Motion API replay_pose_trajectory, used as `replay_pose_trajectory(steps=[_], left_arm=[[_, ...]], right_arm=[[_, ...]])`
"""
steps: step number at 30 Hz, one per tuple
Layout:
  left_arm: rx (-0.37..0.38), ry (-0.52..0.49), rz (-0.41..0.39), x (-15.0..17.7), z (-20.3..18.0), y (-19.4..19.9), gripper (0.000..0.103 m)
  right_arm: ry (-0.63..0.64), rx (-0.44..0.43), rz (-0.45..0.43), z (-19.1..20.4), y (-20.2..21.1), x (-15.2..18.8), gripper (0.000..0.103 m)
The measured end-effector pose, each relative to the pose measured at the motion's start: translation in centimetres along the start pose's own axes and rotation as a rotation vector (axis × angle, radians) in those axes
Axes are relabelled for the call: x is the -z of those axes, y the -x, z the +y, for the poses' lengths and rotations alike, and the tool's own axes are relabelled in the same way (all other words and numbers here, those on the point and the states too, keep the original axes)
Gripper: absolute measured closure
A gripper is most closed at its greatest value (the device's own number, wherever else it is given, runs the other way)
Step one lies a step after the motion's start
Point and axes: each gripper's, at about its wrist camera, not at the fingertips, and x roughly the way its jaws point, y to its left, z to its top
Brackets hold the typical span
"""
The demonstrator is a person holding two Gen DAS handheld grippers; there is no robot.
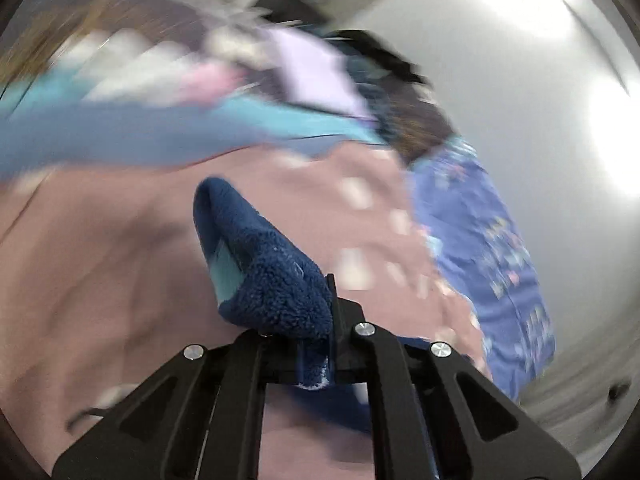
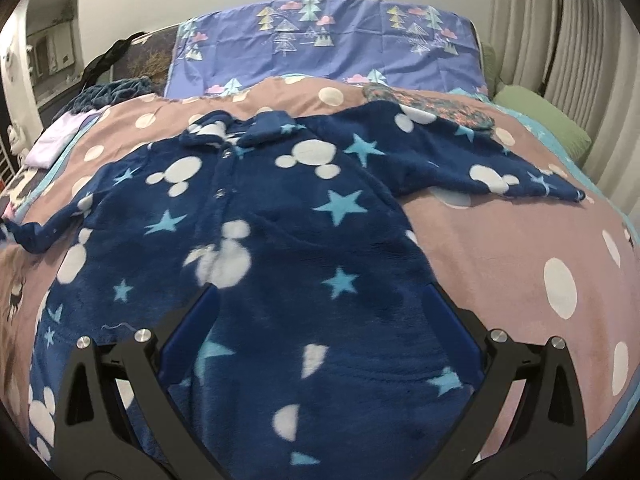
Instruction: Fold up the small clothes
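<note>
Nearest the left wrist camera, the left gripper (image 1: 326, 320) has its jaws pinched together on a fold of the navy fleece garment (image 1: 264, 268); the fold stands up from the clamp, and a pale blue patch shows on its inner face. Everything past that fold is smeared by blur: the dusty pink bedspread (image 1: 120, 248), a lavender patterned pillowcase (image 1: 488, 240) towards the right edge of the bed, and a jumble of light blue, lilac and dark cloth along the far edge that cannot be told apart.

In the right wrist view, the right gripper (image 2: 320, 344) has its two fingers (image 2: 188, 336) spread wide above the lower part of the garment (image 2: 280, 240); whether the pads touch the fleece cannot be told. The one garment lies spread, front up, over the middle of the bed, collar towards the pillowcase (image 2: 320, 40) at the head edge. Both sleeves are out to the sides; the left one runs out of sight at the frame's edge. The hem is hidden behind the gripper's body. The print is white mouse-head shapes and light blue stars. The bedspread (image 2: 500, 240) carries white dots. One green cushion (image 2: 540, 120) sits at the bed's right edge, and a small floral cloth (image 2: 424, 104) lies touching the right sleeve's upper edge.
</note>
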Motion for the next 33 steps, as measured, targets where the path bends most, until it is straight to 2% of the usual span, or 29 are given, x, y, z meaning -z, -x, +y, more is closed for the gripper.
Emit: replay_pose_trajectory(steps=[3,6,8,11,14,15,18,20,21,23,26,27,29,31,33], left_arm=[[0.1,-0.208,0.009,1.3,-8.8,1.0,0.096],[0.208,-0.419,0.052,5.3,-18.0,0.5,0.096],[0.275,-0.519,0.102,9.1,-22.5,-0.1,0.095],[0.372,-0.637,0.238,17.0,-28.0,-2.2,0.095],[0.396,-0.72,0.365,24.6,-30.1,-4.8,0.095],[0.398,-0.735,0.403,26.2,-30.2,-5.6,0.095],[0.391,-0.788,0.536,31.5,-29.3,-7.1,0.081],[0.37,-0.816,0.569,33.1,-28.5,-6.9,0.064],[0.37,-0.82,0.562,33.0,-28.0,-6.4,0.06],[0.369,-0.846,0.523,32.1,-27.2,-5.2,0.043],[0.316,-0.939,0.374,29.7,-26.0,-2.9,0.035],[0.273,-0.98,0.306,28.5,-24.9,-1.9,0.034],[0.182,-1.014,0.236,26.8,-22.9,-1.3,0.027],[0.101,-1.021,0.215,25.2,-21.1,-1.5,0.024],[-0.026,-1.018,0.205,23.6,-18.5,-2.6,0.024]], right_arm=[[-0.026,-0.002,0.004,-1.1,-0.5,-0.1,0.002],[-0.044,-0.003,0.006,-2.0,-0.9,-0.1,0.002],[-0.06,0.002,0.006,-2.9,-1.1,-0.1,0.002],[-0.084,0.017,0.011,-4.2,-1.4,-0.1,0.002],[-0.117,0.043,0.02,-6.0,-1.9,0.0,0.002],[-0.131,0.05,0.028,-6.7,-2.0,0.1,0.002],[-0.15,0.053,0.037,-8.1,-2.2,0.2,0.002],[-0.158,0.03,0.04,-8.9,-2.3,0.2,0.002],[-0.161,0.015,0.038,-9.2,-2.3,0.1,0.002],[-0.165,0.003,0.029,-9.4,-2.4,-0.2,0.009],[-0.15,-0.045,0.002,-9.0,-2.8,-1.4,0.022],[-0.123,-0.093,-0.006,-8.4,-3.1,-2.1,0.025],[-0.077,-0.182,0.0,-7.0,-4.3,-3.4,0.025],[-0.065,-0.25,0.029,-5.8,-5.7,-4.4,0.025],[-0.076,-0.333,0.068,-4.6,-7.6,-5.7,0.025]])
